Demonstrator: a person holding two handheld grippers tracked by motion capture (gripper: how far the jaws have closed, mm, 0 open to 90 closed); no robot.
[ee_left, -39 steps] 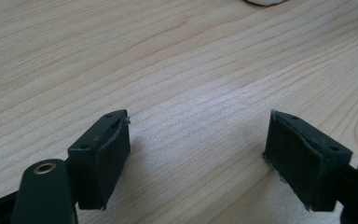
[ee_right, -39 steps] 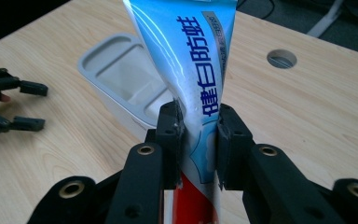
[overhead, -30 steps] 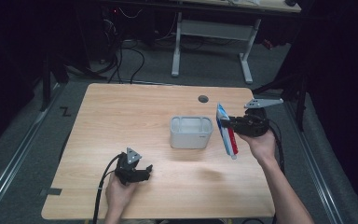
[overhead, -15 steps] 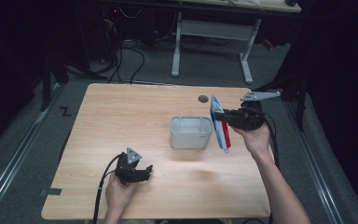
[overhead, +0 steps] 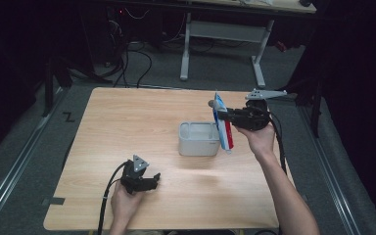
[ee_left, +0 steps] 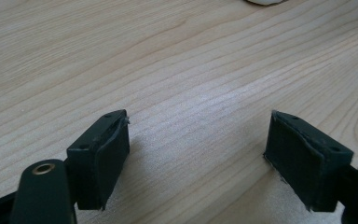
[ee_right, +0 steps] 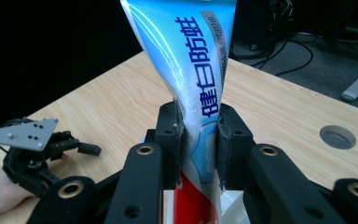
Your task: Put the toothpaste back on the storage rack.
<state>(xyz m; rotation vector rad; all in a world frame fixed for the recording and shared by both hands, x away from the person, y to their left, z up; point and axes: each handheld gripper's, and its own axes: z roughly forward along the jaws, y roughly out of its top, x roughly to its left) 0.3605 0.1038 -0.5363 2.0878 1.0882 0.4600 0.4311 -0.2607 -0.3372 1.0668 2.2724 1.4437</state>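
Observation:
My right gripper (overhead: pixel 224 116) is shut on a blue, white and red toothpaste tube (overhead: pixel 223 125), held upright in the air just right of a small white bin (overhead: pixel 198 139). In the right gripper view the two pads squeeze the tube (ee_right: pixel 193 74) at its middle, the tube flares wide above them and the red end hangs below. My left gripper (overhead: pixel 152 180) rests low near the table's front edge, open. In the left gripper view its pads (ee_left: pixel 103 154) stand wide apart over bare wood with nothing between them.
The wooden table (overhead: pixel 127 122) has a round cable hole (ee_right: pixel 337 136) near its far edge. A white-legged desk (overhead: pixel 220 34) and floor cables (overhead: pixel 132 54) lie beyond. The left hand and its gripper (ee_right: pixel 37 149) show at the left of the right gripper view.
The right hand has carried the tube leftwards and slightly up, closer to the white bin's right side. The left hand has stayed where it was.

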